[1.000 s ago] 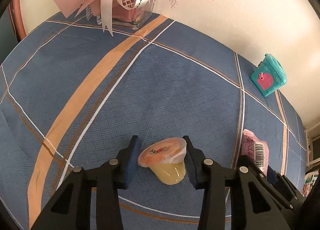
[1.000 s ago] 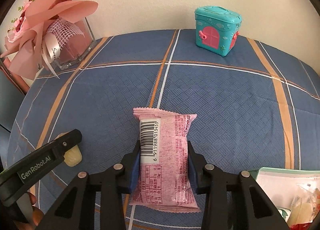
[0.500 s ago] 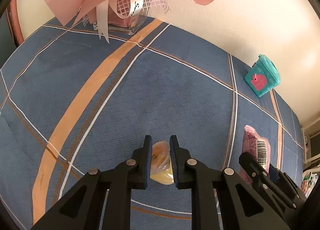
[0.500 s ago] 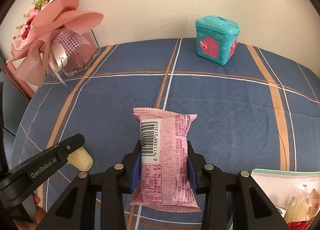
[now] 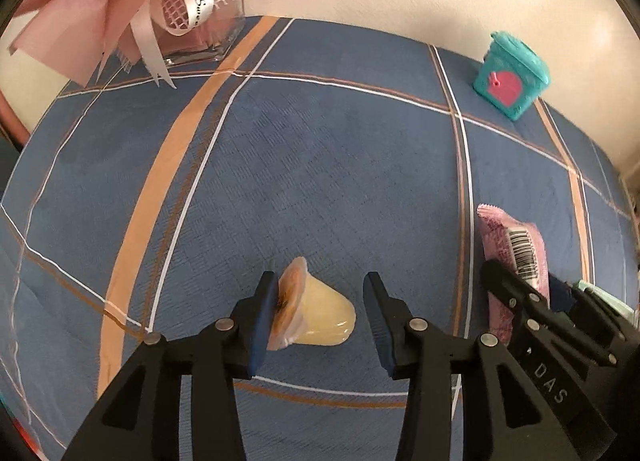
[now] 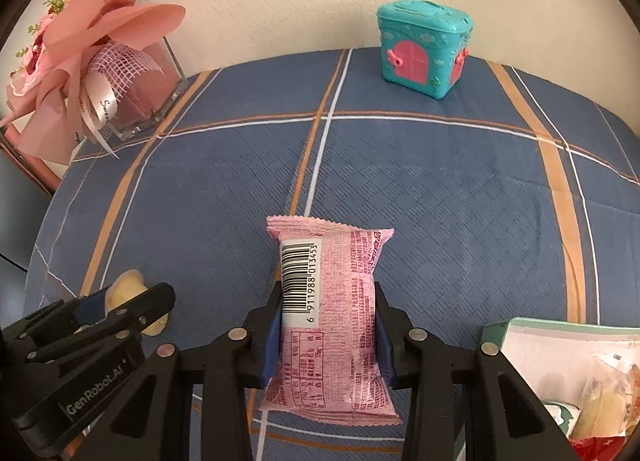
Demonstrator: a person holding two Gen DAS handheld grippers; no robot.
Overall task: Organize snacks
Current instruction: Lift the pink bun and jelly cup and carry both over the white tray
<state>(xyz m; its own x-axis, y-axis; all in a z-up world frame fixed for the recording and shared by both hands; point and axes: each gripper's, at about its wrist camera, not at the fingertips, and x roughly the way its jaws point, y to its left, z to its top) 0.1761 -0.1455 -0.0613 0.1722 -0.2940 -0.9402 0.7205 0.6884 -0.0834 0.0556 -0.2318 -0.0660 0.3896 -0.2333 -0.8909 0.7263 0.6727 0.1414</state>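
Note:
A small yellow jelly cup (image 5: 316, 315) with an orange foil lid lies on its side on the blue checked tablecloth, between the fingers of my left gripper (image 5: 322, 315). The jaws are open; the lid touches the left finger and a gap shows at the right finger. The cup also shows in the right wrist view (image 6: 132, 299), partly hidden by the left gripper (image 6: 120, 307). My right gripper (image 6: 326, 335) is shut on a pink snack packet (image 6: 330, 321) with a barcode, also seen in the left wrist view (image 5: 514, 257).
A teal toy house (image 6: 424, 49) stands at the back by the wall. A pink bouquet in a glass vase (image 6: 132, 101) stands at the back left. A pale green container (image 6: 560, 345) with several snacks sits at the front right.
My left gripper was shut on the jelly cup half a second ago; now its jaws have opened and the cup lies tipped on its side between them. The right gripper still holds the packet.

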